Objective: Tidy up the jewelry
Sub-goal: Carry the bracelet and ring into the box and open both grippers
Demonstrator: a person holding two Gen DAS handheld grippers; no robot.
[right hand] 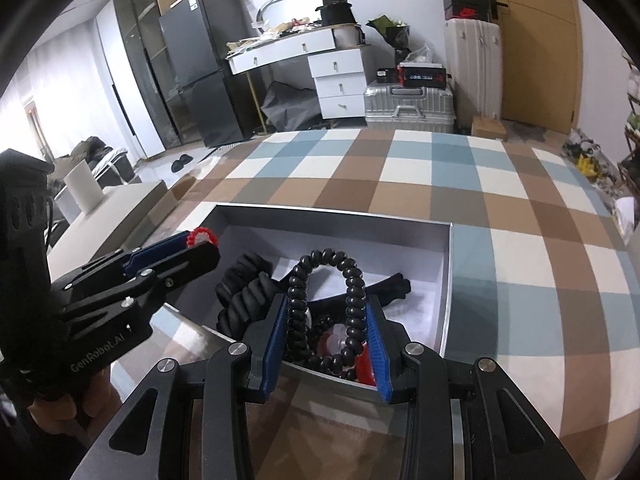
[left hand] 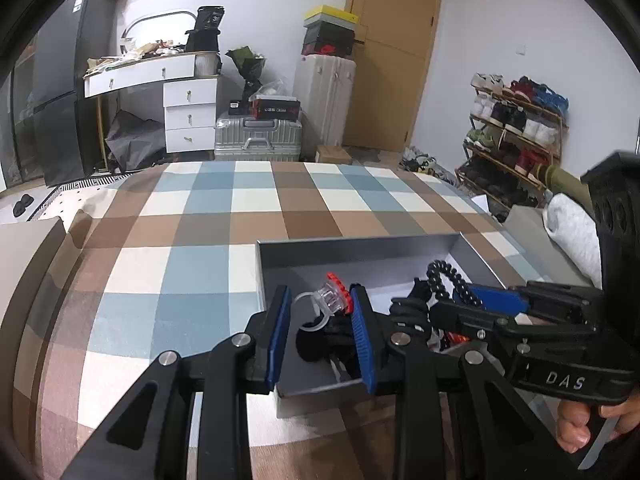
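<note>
My left gripper (left hand: 320,322) pinches a light, hard ring (left hand: 326,300) by its side; my right gripper (right hand: 328,336) squeezes floppy beads (right hand: 352,304).

- A lived-in home bedroom: checked bedspread (left hand: 240,216) in front.
- White dressing table (left hand: 160,76), silver suitcase (left hand: 256,140), crowded shoe rack (left hand: 516,128), wooden door (left hand: 392,52) behind.

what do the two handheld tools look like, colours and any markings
Both are matte black plastic linkages with silver pivot bolts and ribbed blue pads on the two fingers. The left tool carries pale "GenRobot.AI" lettering on its side, read from the right wrist view. The right tool shows raised "DAS" letters on its body in the left wrist view. Bare fingers grip the handles; no sleeves or cables show.
</note>
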